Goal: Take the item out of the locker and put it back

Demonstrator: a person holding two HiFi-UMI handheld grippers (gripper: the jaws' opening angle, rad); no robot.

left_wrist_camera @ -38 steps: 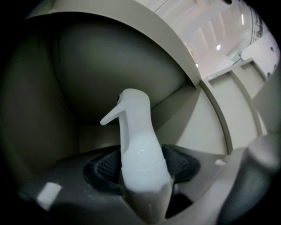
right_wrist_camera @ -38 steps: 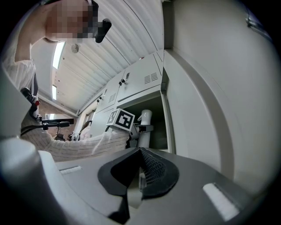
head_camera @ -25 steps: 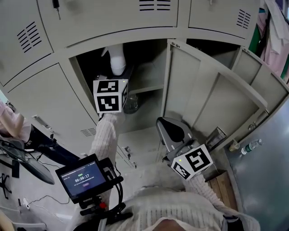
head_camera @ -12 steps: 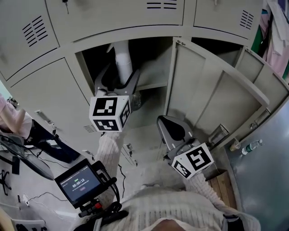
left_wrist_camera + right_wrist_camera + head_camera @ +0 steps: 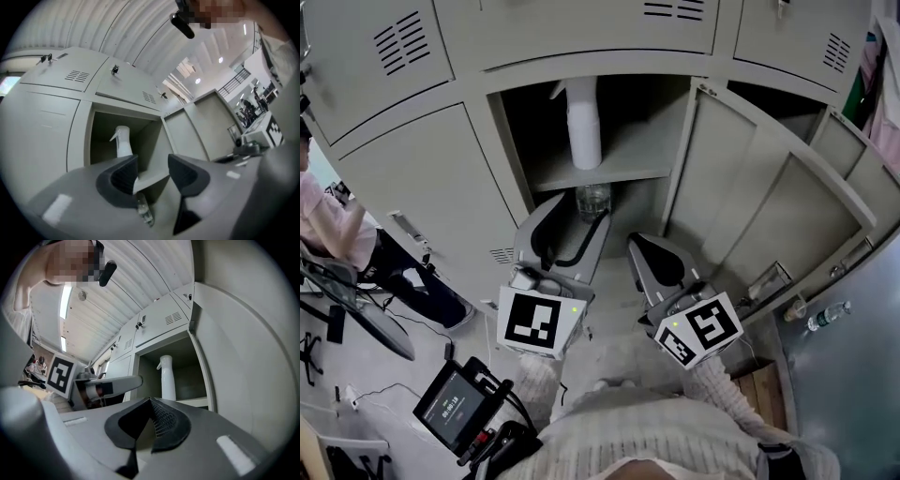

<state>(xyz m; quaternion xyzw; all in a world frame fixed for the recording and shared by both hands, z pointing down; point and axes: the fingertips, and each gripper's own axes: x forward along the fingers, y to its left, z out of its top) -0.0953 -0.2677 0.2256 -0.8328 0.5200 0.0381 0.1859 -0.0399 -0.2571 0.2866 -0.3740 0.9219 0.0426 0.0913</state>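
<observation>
spray bottle (image 5: 584, 131) stands in the open locker (image 5: 581, 70)
the locker is ahead of both grippers. left gripper (image 5: 152, 171) has jaws apart, just closing a little, nothing between. right gripper (image 5: 150, 418) is closed, empty. a jaw bump could tip the tall bottle.

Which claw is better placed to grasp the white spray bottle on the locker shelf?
Left, likely. The left claw faces the white spray bottle with jaws apart and empty, though they have just been closing; the right claw is shut, nearer the door.
</observation>
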